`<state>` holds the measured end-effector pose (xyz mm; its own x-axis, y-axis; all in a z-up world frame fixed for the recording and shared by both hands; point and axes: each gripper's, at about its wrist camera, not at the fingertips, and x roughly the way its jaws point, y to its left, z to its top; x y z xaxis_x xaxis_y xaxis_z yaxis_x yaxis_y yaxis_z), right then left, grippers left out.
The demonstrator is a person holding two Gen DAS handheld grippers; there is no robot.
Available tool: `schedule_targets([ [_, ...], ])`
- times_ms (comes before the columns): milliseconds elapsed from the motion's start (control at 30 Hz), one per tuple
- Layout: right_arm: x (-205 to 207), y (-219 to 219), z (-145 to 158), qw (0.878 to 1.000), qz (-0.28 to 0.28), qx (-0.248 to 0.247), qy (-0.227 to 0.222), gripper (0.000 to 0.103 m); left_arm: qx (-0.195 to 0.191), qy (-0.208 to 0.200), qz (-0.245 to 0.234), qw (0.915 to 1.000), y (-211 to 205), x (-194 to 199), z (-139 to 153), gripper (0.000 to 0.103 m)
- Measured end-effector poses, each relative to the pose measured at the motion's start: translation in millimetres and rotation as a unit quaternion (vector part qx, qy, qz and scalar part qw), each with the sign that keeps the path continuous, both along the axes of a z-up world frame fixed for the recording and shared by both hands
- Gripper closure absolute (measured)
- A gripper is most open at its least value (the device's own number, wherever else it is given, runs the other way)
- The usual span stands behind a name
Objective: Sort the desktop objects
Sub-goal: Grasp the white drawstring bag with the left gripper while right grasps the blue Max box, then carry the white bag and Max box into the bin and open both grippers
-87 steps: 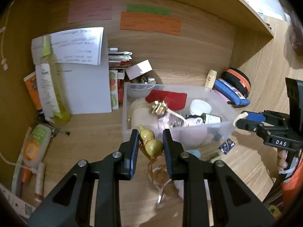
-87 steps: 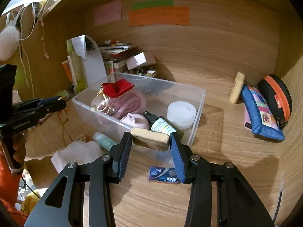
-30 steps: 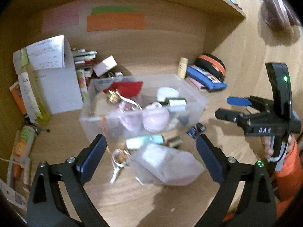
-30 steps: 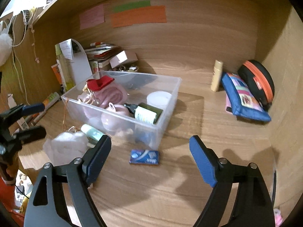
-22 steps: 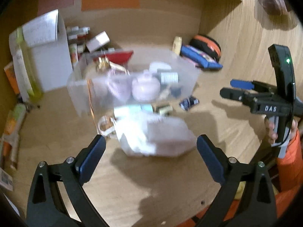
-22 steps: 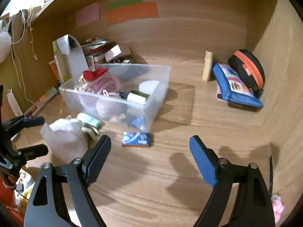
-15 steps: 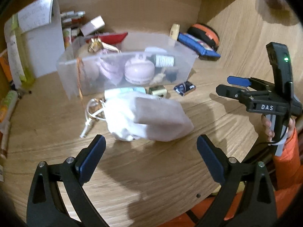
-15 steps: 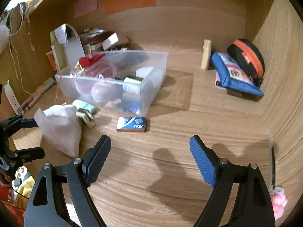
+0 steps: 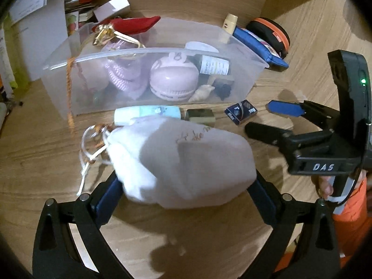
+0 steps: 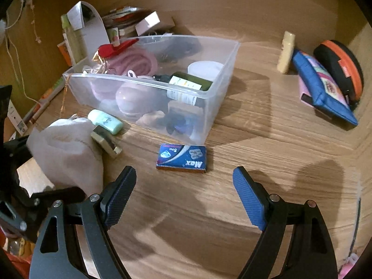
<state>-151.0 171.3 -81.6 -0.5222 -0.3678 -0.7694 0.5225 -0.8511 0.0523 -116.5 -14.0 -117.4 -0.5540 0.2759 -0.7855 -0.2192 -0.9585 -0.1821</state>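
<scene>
A white drawstring pouch lies on the wooden desk between the wide-open fingers of my left gripper; whether the pads touch it I cannot tell. It also shows in the right wrist view. Behind it stands a clear plastic bin holding a pink round case, a dark bottle and a red pouch. My right gripper is open and empty, just short of a blue "Max" box.
A mint tube and a small dark-and-gold block lie beside the pouch. A cream stick, a blue pencil case and an orange-black case sit at the back right. Books and papers stand at the back left.
Both grippers released their earlier items and opened wide. My left gripper has dropped and moved forward so its fingers now flank the white pouch. My right gripper has lowered toward the blue box.
</scene>
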Motion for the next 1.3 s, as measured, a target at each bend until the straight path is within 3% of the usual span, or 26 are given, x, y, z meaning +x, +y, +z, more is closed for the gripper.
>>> schedule_targets([
  [300, -6, -14, -8, 0.999, 0.003, 0.033, -0.005, 0.025, -0.012, -0.007, -0.010, 0.9999, 9, -11, -1, 0.003],
  [400, -9, -12, -8, 1.000, -0.001, 0.028, -0.010, 0.032, -0.005, -0.007, -0.011, 0.9999, 4, -12, 0, 0.007],
  [467, -11, -12, -8, 1.000, -0.004, 0.028, -0.010, 0.036, -0.002, 0.000, -0.011, 0.9999, 2, -9, 0, 0.022],
  [600, -12, -16, -8, 0.999, -0.001, 0.036, -0.001, 0.057, 0.024, 0.003, -0.013, 0.9996, -7, -5, 1, 0.026],
  [867, 2, -18, -3, 0.999, 0.022, 0.023, 0.003, 0.057, 0.000, 0.038, 0.005, 0.9993, -19, 10, 5, 0.026],
  [1300, 32, -4, 43, 0.998, 0.024, -0.035, 0.046, 0.057, 0.036, 0.088, 0.049, 0.9943, -58, 16, 43, 0.026],
])
